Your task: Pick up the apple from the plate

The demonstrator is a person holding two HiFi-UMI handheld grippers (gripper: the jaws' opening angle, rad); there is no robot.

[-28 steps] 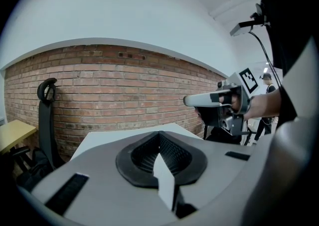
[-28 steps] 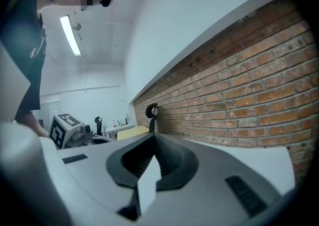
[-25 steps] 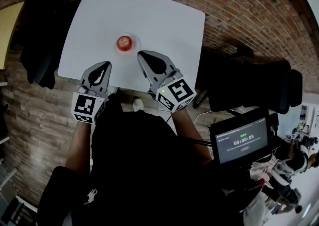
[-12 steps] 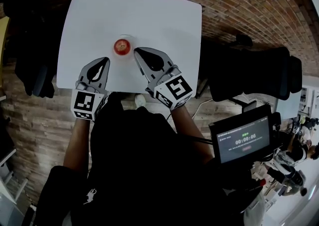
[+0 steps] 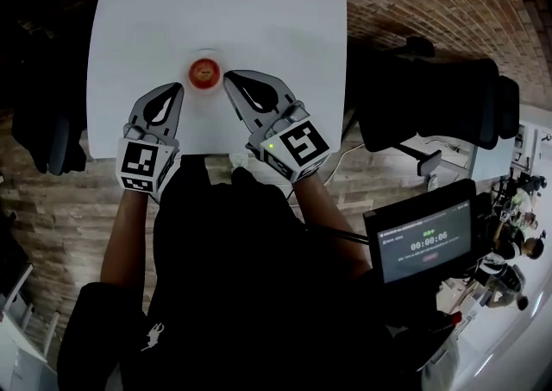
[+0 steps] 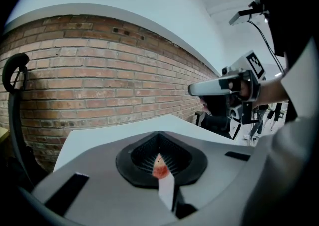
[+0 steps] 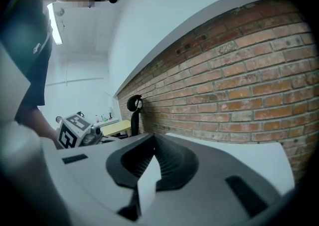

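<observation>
A red apple [image 5: 204, 73] sits on a small plate [image 5: 204, 59] near the middle of the white table [image 5: 259, 18]. My left gripper [image 5: 172, 89] hovers just short of the plate on its near left, jaws shut with nothing in them. My right gripper [image 5: 231, 78] is close beside the plate on its right, its jaws also together and empty. In the left gripper view the apple [image 6: 160, 170] shows through the slit below the closed tips of the left gripper [image 6: 159, 132]. The right gripper view looks along the closed right gripper [image 7: 154, 135] over bare table; the apple is not in it.
Black office chairs stand left [image 5: 52, 122] and right [image 5: 431, 113] of the table. A brick wall [image 6: 99, 70] lies beyond the table's far edge. A screen with a timer [image 5: 423, 242] is at the person's right. The table's near edge runs under both grippers.
Both grippers have moved forward over the table toward the apple; the right tip now lies beside the plate. Jaws stay shut.
</observation>
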